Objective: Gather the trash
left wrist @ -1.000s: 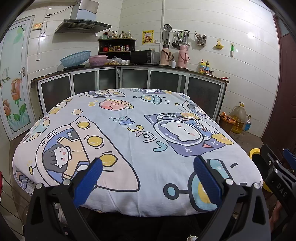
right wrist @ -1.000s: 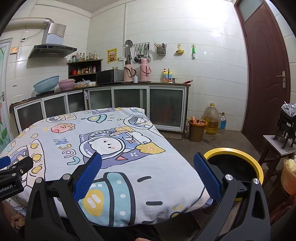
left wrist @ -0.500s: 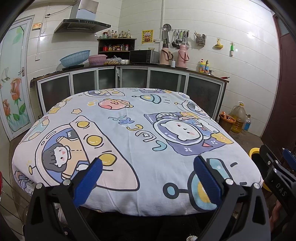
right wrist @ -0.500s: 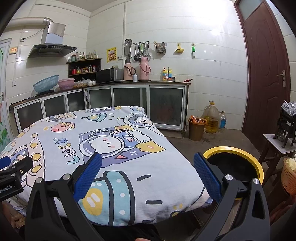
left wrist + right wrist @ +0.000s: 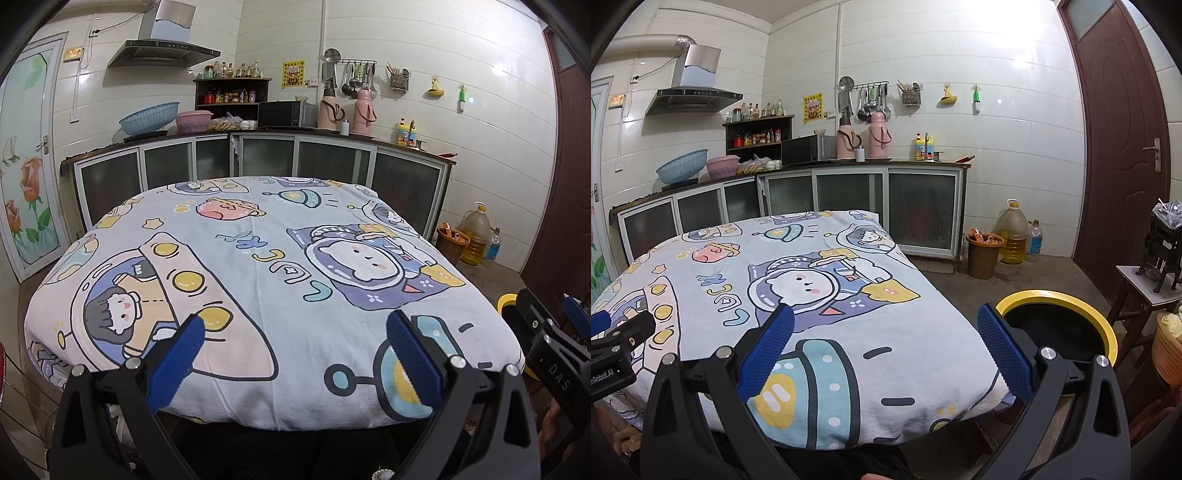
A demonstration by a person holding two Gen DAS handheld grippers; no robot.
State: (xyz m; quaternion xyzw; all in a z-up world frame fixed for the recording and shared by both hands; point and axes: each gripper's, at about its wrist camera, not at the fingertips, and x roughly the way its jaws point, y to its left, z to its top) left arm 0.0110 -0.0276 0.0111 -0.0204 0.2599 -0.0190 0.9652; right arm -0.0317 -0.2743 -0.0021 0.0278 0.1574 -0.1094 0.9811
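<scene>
A table covered with a cartoon-print cloth (image 5: 258, 258) fills both views; it also shows in the right wrist view (image 5: 798, 295). No trash shows on it. A black bin with a yellow rim (image 5: 1060, 325) stands on the floor right of the table; its rim shows in the left wrist view (image 5: 505, 301). My left gripper (image 5: 293, 332) is open and empty at the table's near edge. My right gripper (image 5: 886, 332) is open and empty at the near right corner, beside the bin. Each gripper shows at the other view's edge.
Kitchen cabinets (image 5: 266, 158) run along the back wall behind the table. A brown bucket (image 5: 983, 254), an oil jug (image 5: 1012, 236) and a bottle stand on the floor at the right. A small stool (image 5: 1145, 291) and an orange basket (image 5: 1169, 350) sit near the brown door (image 5: 1123, 147).
Both views have shifted very slightly; both grippers stay open and empty in the same place.
</scene>
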